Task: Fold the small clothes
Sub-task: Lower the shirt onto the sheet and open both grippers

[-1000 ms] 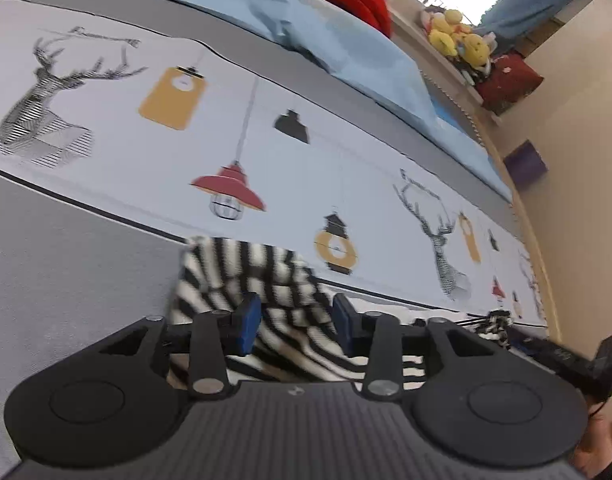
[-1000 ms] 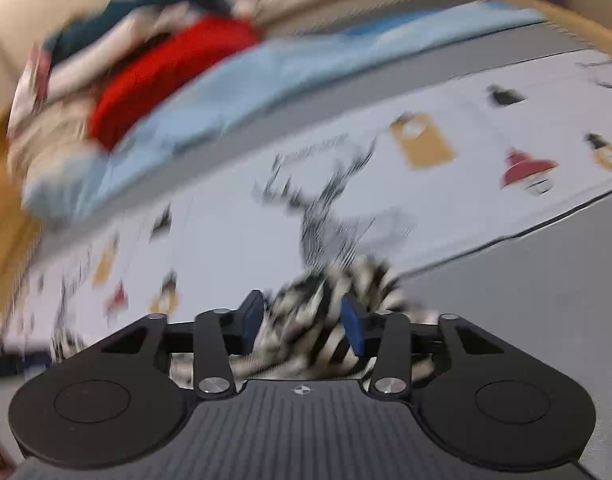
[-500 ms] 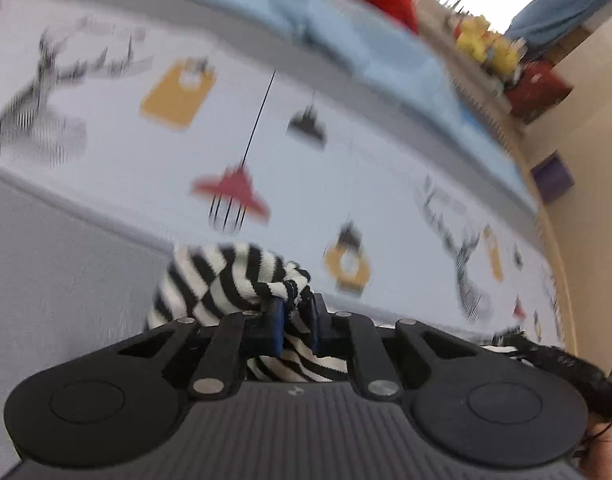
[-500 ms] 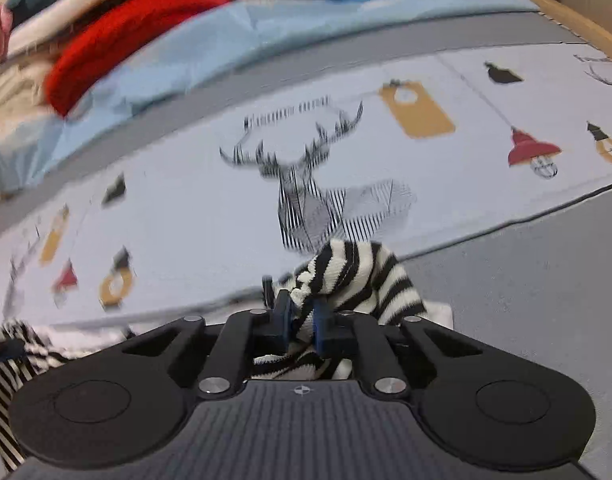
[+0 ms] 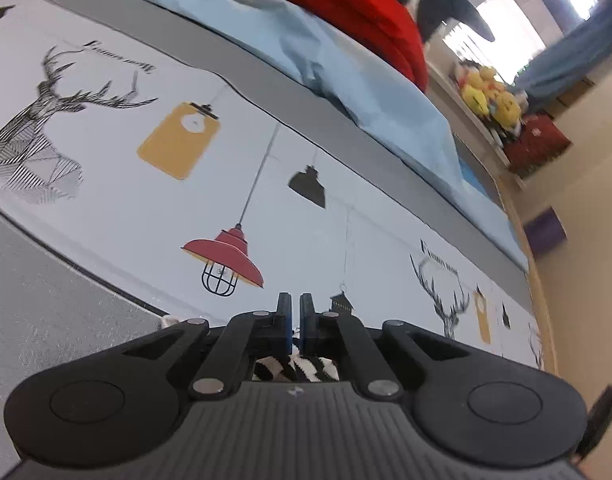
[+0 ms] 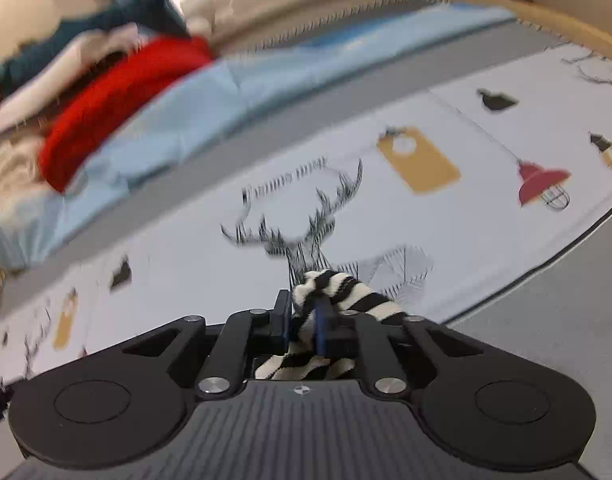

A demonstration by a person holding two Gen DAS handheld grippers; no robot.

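Down at the lower centre of the right wrist view, the right gripper [image 6: 302, 322] has its blue-padded fingers [image 6: 283, 320] pressed together on a bunch of the black-and-white striped garment [image 6: 348, 294]. A hump of the striped cloth rises above the fingertips and spills to the right of them, and more of it shows underneath, between the finger arms. This frame is blurred, so exactly how much cloth is pinched is hard to say.

From the left wrist view, the left gripper [image 5: 295, 322] has its fingers drawn almost together, with only a thin slit between the blue pads [image 5: 306, 320]. Nothing shows between the tips themselves; a patch of the striped garment [image 5: 294, 368] is visible lower down, in the opening behind the fingers, so whether the cloth is clamped there cannot be told.

Both grippers sit low over a printed bedsheet [image 5: 346, 216] patterned with deer heads, hanging lamps and lanterns, bordered by grey. Across the upper part of each frame lie a light blue sheet [image 5: 346, 80] and a red knitted garment [image 5: 346, 4]. Yellow plush toys [image 5: 492, 96] sit at the upper right of the left view.
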